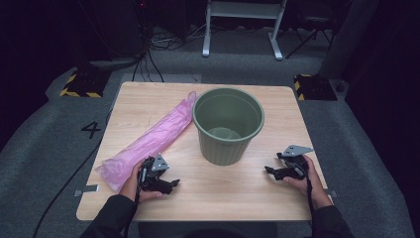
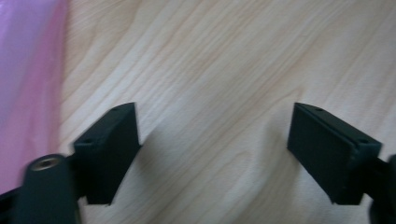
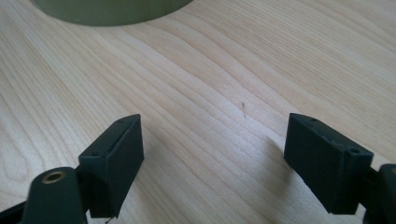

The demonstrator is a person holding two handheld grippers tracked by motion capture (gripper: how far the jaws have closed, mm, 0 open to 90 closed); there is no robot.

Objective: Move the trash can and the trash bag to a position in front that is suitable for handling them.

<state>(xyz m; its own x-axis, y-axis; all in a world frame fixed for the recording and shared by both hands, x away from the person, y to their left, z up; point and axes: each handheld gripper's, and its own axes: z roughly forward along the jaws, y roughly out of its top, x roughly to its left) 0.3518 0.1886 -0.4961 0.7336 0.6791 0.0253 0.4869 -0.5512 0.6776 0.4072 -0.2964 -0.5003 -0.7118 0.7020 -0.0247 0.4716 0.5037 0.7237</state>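
Both grippers are down low over the wooden worktop [image 1: 198, 198], and neither has anything in its grasp. In the left gripper view the left gripper [image 2: 215, 158] has its two black fingers [image 2: 109, 154] spread wide, nothing but bare wood grain between them, and the pads hang just above the boards without a clear touch. Along the left edge of that view runs the pink plastic bag [image 2: 28, 84], just beside the left finger but apart from it. Over to the right gripper view: the right gripper [image 3: 212, 163] stands just as wide, fingers [image 3: 112, 163] well apart, empty wood between them and a small dark fleck [image 3: 244, 108] in the grain ahead. At the top edge of that view sits the foot of the green bin [image 3: 112, 11], well ahead of the fingers. From the high view the layout opens up: the left gripper [image 1: 166, 184] sits at the near left of the worktop in the person's left hand [image 1: 141, 186], right by the near end of the pink plastic bag [image 1: 148, 141], which lies as a long roll slanting away to the far side and ends beside the rim of the green bin [image 1: 228, 126]. The bin stands upright mid-worktop. The right gripper [image 1: 272, 171] rests near right in the right hand [image 1: 304, 181], pointing toward the bin, clear of it.
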